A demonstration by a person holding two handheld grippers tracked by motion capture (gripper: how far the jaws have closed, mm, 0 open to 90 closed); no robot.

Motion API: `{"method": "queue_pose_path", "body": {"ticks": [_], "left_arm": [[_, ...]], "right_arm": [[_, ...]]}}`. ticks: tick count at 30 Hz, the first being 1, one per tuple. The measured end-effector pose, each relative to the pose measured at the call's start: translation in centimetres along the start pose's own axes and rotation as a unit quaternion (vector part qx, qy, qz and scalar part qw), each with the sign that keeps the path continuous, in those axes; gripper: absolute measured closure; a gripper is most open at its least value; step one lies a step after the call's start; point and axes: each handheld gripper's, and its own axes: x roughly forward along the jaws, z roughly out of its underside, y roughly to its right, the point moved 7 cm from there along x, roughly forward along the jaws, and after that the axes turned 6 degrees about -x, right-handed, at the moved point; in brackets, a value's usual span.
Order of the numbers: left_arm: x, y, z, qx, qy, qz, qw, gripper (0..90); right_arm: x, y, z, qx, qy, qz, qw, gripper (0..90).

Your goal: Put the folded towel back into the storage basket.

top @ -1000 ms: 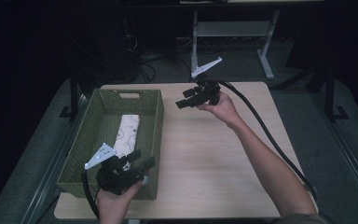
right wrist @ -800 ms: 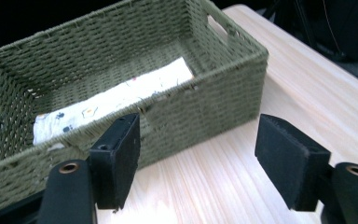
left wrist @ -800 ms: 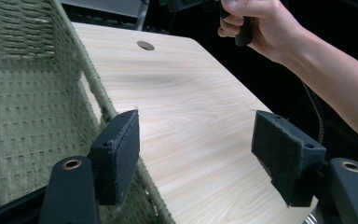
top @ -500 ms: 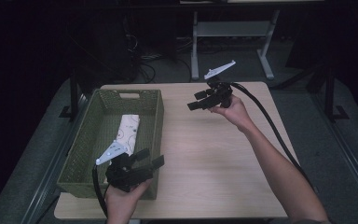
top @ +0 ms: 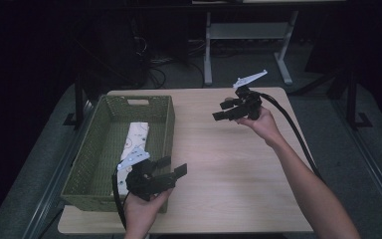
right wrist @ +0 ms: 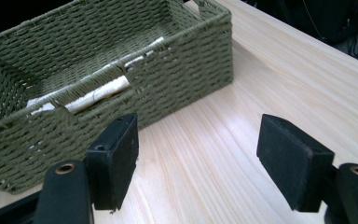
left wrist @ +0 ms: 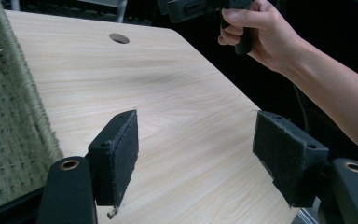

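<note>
A green woven basket (top: pixel 92 149) stands on the left half of the wooden table (top: pixel 229 164); a white folded cloth (top: pixel 136 138) with small marks lies inside it. My left gripper (top: pixel 171 167) hovers at the basket's near right corner, jaws open and empty, pointing right across the table. My right gripper (top: pixel 220 110) is held above the table's far right part, open and empty, pointing left toward the basket. In the right gripper view the basket (right wrist: pixel 98 60) and the cloth (right wrist: pixel 102 91) lie ahead of the open jaws. The left gripper view has bare table (left wrist: pixel 168 116) between its jaws.
A round cable hole (left wrist: pixel 119 38) sits in the tabletop near the far edge. Behind the table stands a white metal frame (top: pixel 243 35) on a dark floor with cables. The person's right forearm (top: pixel 308 189) crosses the table's right side.
My right gripper has moved right and toward the far right corner. My left gripper has shifted right from over the basket's near edge to the basket's corner. Both stay open.
</note>
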Motion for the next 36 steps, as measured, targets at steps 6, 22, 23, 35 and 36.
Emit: {"method": "queue_pose_path", "body": {"ticks": [6, 22, 23, 35, 36], "left_arm": [[0.9, 0.2, 0.0, -0.001, -0.004, 0.004, 1.0, 30.6], [3.2, 0.7, -0.2, 0.006, -0.019, 0.004, 0.9998, 29.6], [3.4, 0.8, -0.2, 0.006, -0.02, 0.005, 0.9998, 29.5], [5.3, 1.0, -0.4, 0.011, -0.032, 0.003, 0.9994, 29.0], [5.4, 1.0, -0.3, 0.012, -0.034, 0.003, 0.9994, 28.8]], "right_arm": [[-1.2, 0.5, 1.6, 0.008, 0.001, 0.011, 0.9999, 29.6], [-4.4, 1.6, 5.1, 0.03, 0.003, 0.034, 0.999, 29.2], [-4.6, 1.6, 5.4, 0.033, 0.002, 0.035, 0.9988, 29.2], [-6.9, 2.1, 7.9, 0.046, 0.008, 0.049, 0.9977, 29.0], [-7.0, 2.2, 8.1, 0.048, 0.009, 0.049, 0.9976, 29.0]]}}
